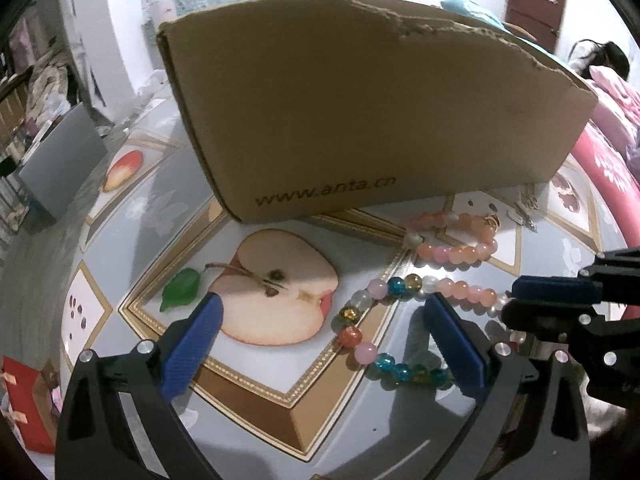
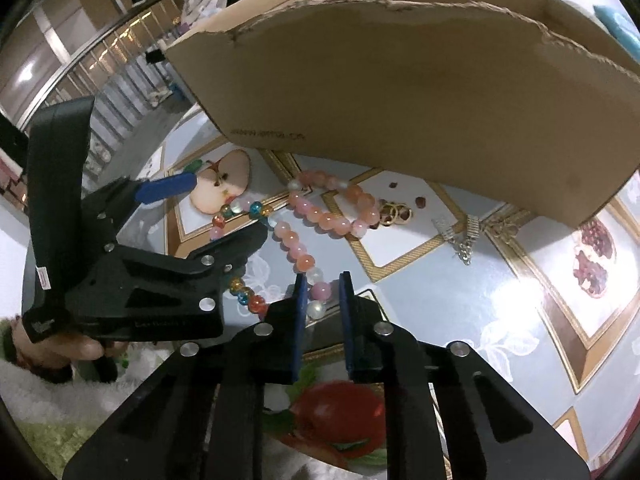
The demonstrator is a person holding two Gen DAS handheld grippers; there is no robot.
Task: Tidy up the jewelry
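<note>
My right tongs [image 2: 323, 292] have two beads of the necklace [image 2: 298, 246] between the pads; the gap is narrow, though I cannot tell whether the pads press on them. My left tongs [image 1: 326, 326] are spread wide over the multicoloured stretch of that strand, touching nothing (one blue finger [image 1: 192, 346] lies across the printed apple). The necklace lies loose on the tablecloth [image 2: 440, 300], in front of the box [image 1: 360, 120]. Just beyond it sits a pink bracelet [image 2: 340, 210], beside it gold rings [image 2: 394, 214] and a silver chain [image 2: 460, 236], close under the box's front wall.
</note>
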